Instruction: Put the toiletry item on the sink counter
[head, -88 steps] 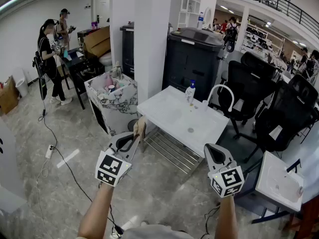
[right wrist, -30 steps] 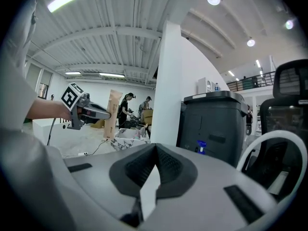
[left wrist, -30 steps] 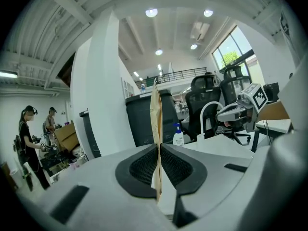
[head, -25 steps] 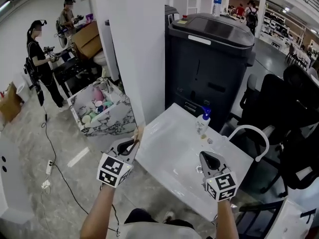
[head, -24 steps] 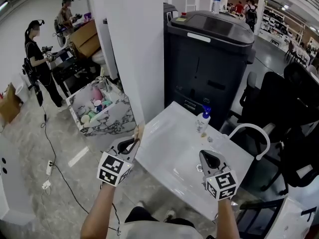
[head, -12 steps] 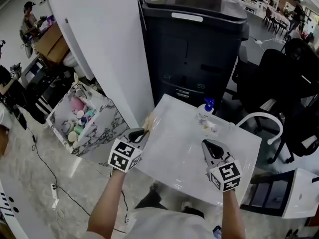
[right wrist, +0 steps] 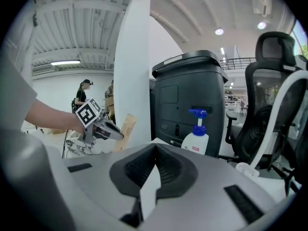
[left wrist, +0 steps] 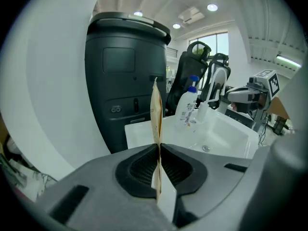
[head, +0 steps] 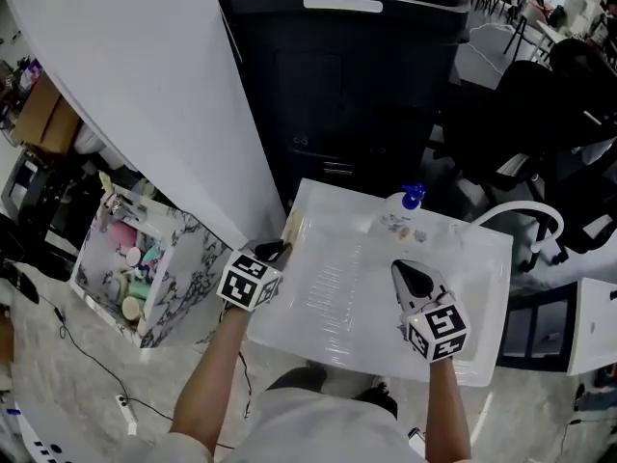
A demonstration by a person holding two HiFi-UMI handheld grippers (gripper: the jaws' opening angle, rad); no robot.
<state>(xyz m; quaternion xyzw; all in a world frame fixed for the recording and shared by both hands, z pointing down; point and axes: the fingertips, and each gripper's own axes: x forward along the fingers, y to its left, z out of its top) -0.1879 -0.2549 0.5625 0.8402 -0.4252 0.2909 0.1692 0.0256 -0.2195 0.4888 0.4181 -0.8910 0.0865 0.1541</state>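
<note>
R hand-held gripper closed; btl ahead.

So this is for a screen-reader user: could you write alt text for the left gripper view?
The left gripper is shut on a thin tan packet, seen edge-on and upright between its jaws. Beyond it are the white sink counter, a blue-capped pump bottle standing on it, and a tall dark machine.

Brightly lit from ceiling lamps; sharp throughout, with glare on the white sink counter and fisheye-bent, black-cornered gripper views.
</note>
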